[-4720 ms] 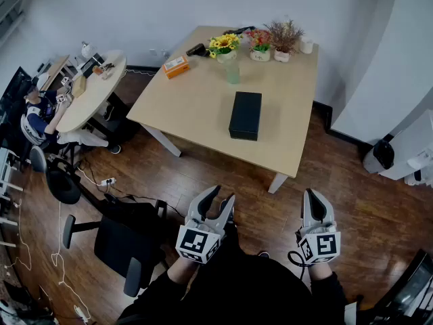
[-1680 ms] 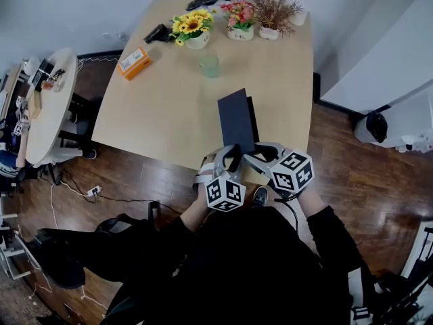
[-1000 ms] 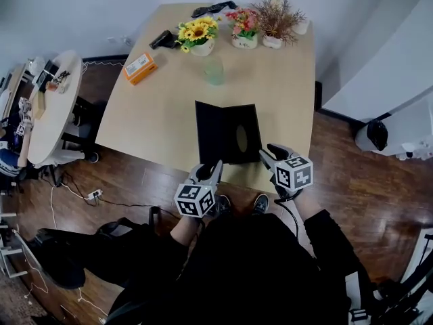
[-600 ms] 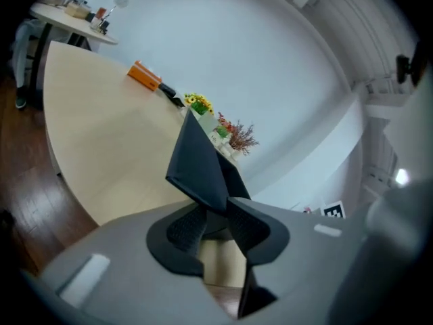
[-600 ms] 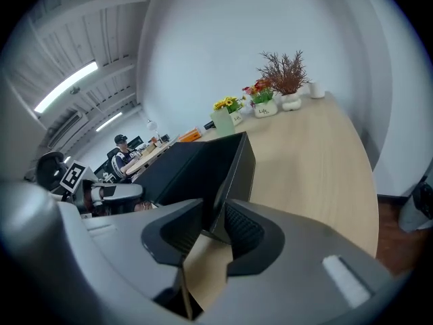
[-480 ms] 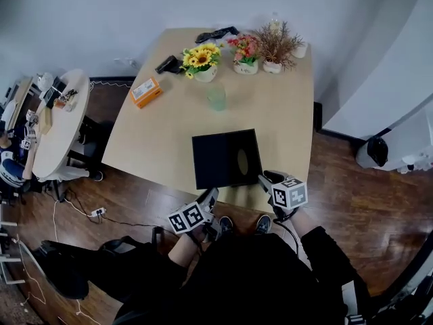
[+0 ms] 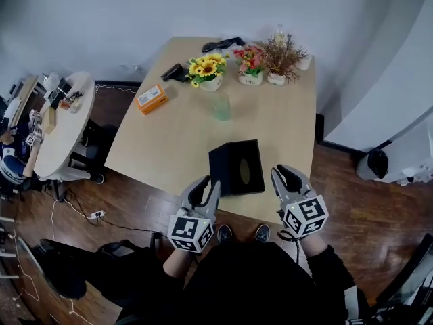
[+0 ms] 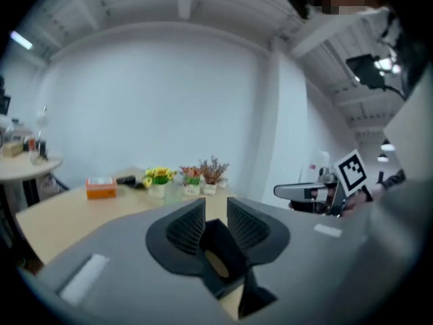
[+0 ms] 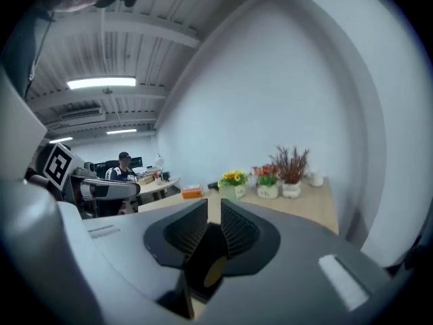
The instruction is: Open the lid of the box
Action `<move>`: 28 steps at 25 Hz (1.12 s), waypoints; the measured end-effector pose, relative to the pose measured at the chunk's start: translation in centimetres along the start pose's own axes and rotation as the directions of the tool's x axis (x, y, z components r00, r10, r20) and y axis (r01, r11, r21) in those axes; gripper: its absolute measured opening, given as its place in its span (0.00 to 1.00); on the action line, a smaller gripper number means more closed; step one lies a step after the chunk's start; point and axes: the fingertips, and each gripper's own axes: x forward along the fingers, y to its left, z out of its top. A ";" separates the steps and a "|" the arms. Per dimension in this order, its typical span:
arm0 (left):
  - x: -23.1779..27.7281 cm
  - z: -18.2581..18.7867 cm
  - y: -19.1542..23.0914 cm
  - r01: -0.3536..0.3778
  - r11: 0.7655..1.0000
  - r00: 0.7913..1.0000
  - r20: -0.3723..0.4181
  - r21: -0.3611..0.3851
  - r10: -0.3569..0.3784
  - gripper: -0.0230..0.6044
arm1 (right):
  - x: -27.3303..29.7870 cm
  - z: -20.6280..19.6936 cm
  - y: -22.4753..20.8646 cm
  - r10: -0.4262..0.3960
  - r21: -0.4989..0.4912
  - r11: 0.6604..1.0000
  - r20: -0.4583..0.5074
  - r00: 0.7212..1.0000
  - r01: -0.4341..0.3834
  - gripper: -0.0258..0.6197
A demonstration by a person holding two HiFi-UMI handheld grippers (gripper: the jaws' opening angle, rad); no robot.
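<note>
Both grippers hang at the near edge of the table [image 7: 169, 134], neither holding anything; the left gripper [image 7: 206, 185] has its jaws nearly together, only a slim gap between them; the right gripper [image 7: 283, 173] is closing on empty air, a narrow slot showing. The black box [image 7: 235, 168] lies on the table just ahead of them and between the two, its near corner just beside the left tips; it looks splayed flat, lid toward the left gripper, though I can't be certain. The danger, I'd say: a careless nudge from those left tips shoves the box toward the glass [image 7: 220, 107] beyond it; or a snag drags it off the near edge.
</note>
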 end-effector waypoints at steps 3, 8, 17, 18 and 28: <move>0.2 4.3 -2.3 -0.017 0.982 0.996 0.093 0.187 0.000 0.16 | -1.5 5.2 1.7 -0.007 -0.094 0.995 0.157 0.988 0.022 0.13; -1.1 8.1 -6.0 -0.006 0.923 0.971 0.225 0.384 -0.087 0.15 | -3.8 9.7 4.4 0.024 -0.212 0.976 0.307 0.951 0.044 0.13; -1.3 7.5 -6.9 0.034 0.965 0.969 0.229 0.262 -0.096 0.15 | -4.2 9.3 6.0 0.067 -0.244 0.970 0.312 0.948 0.012 0.12; -1.4 7.4 -6.7 0.032 0.967 0.970 0.225 0.253 -0.091 0.15 | -4.2 9.2 6.0 0.069 -0.247 0.969 0.309 0.949 0.010 0.11; -1.6 7.8 -6.2 0.016 0.953 0.965 0.246 0.303 -0.094 0.15 | -3.5 9.1 7.5 0.115 -0.274 0.961 0.320 0.940 -0.025 0.04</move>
